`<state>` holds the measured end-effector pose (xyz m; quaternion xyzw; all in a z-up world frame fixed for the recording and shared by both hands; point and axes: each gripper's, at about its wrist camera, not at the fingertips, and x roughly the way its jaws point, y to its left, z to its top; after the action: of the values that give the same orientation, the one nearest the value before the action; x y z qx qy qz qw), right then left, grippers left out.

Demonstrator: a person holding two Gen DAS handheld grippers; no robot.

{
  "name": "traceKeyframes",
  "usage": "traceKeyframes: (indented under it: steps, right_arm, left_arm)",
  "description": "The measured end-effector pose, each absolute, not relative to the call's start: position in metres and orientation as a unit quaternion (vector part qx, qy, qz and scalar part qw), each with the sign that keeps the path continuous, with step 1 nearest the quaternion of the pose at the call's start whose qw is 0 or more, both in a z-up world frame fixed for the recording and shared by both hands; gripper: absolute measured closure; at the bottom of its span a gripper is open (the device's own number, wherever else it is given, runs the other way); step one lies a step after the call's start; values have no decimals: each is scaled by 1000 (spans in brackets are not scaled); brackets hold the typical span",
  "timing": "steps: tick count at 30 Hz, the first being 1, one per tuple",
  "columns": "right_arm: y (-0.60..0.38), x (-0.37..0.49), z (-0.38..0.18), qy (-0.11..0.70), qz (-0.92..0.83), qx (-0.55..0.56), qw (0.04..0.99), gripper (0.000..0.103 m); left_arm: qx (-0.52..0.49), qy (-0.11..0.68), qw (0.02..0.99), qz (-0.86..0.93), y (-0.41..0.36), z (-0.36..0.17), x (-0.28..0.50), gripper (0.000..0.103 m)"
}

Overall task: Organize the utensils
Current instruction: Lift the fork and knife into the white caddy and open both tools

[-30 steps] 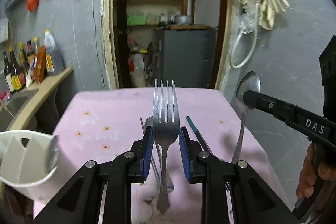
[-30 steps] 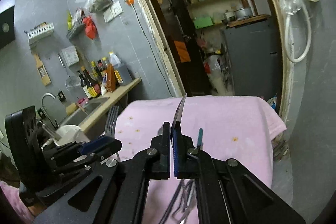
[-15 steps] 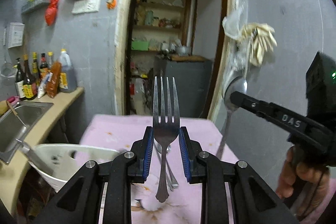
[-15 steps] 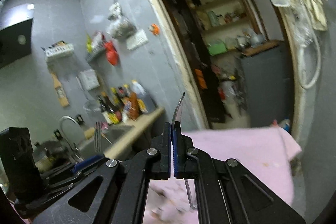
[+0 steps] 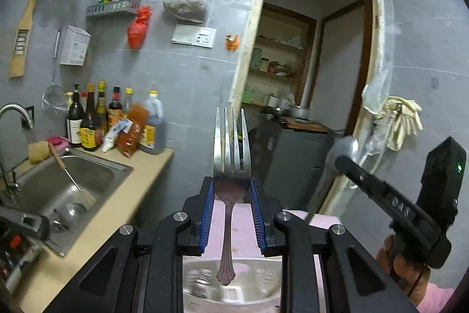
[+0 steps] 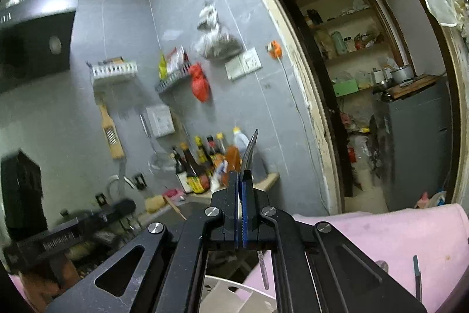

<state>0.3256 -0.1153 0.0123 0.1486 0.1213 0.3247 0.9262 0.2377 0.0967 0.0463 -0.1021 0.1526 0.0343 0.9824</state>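
- My left gripper (image 5: 231, 195) pinches a fork (image 5: 231, 154) at the neck, tines pointing up, handle hanging down between the blue pads.
- Right under the fork handle sits a blurred white holder (image 5: 231, 283), low in the left wrist view; its compartments I cannot make out.
- My right gripper (image 6: 242, 204) is pressed together on a spoon (image 6: 249, 151), seen edge-on, its bowl sticking up past the fingertips and its thin handle showing below them.
- In the left wrist view that spoon's bowl rises at my right, with a person's hand (image 5: 404, 269) around the right gripper's grip.
- A pink cloth (image 6: 395, 236) covers the desk below and to the right; a dark-handled utensil (image 6: 416, 275) lies on it near the lower edge.
- To the left lies the beige counter (image 5: 123, 213) with a steel sink (image 5: 67, 184), and a brush leans in the basin.
- Sauce bottles (image 5: 96, 119) stand in a row at the counter's back, against the grey tiled wall.
- Wall racks, a red bag (image 5: 137, 28) and a wooden grater hang above them.
- Farthest, an open doorway (image 5: 307, 55) shows shelves and a grey cabinet; pale gloves (image 5: 401, 119) hang beside its frame.
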Motion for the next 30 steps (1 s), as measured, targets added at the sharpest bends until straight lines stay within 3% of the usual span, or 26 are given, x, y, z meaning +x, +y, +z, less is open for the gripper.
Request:
traceKeyframes:
  steps: [6, 17, 30]
  right_arm:
    - [-109, 323, -12, 148, 308, 143, 929, 101]
    - [-126, 311, 19, 107, 314, 170, 928, 101]
    - [-109, 315, -32, 193, 321, 145, 916, 101]
  left_arm:
    - [-125, 156, 980, 16, 123, 22, 258, 80]
    - [-122, 182, 976, 3, 121, -6, 267, 80]
    - [-109, 210, 972, 0, 113, -21, 270, 80]
